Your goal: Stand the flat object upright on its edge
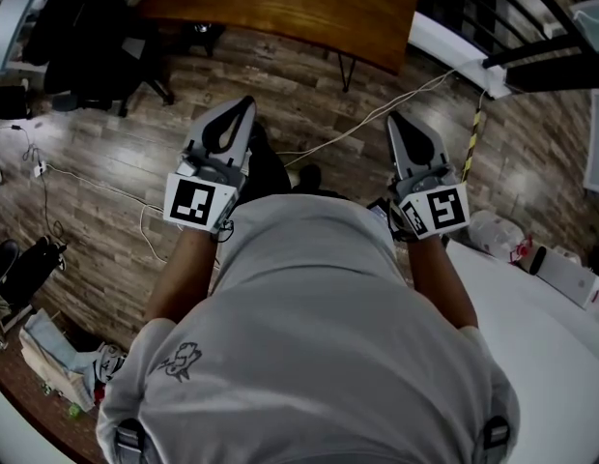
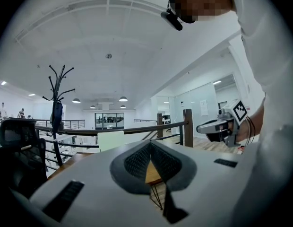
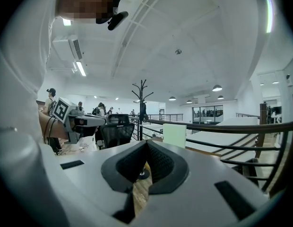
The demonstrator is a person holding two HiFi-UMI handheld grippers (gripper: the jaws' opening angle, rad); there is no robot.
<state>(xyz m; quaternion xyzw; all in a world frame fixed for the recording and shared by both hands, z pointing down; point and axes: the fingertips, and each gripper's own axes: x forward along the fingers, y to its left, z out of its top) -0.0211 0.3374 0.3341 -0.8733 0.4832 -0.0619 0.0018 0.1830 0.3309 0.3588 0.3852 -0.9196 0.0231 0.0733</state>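
Both grippers are held out level in front of the person's chest, over the wooden floor. My left gripper (image 1: 243,105) is shut, its dark pads meeting at the tips with nothing between them (image 2: 150,144). My right gripper (image 1: 400,121) is also shut and empty (image 3: 146,144). Each one shows from the side in the other's view: the right gripper (image 2: 201,127) and the left gripper (image 3: 96,120). I cannot pick out the flat object in any view. A white table (image 1: 531,327) lies low at the right, behind the right forearm.
At the white table's far edge lie a white box (image 1: 570,276) and a pale wrapped bundle (image 1: 497,232). A brown wooden table (image 1: 290,3) stands ahead, a dark office chair (image 1: 87,37) at the left. Cables (image 1: 87,187) trail across the floor. A railing (image 2: 113,130) and a coat stand (image 2: 56,103) are beyond.
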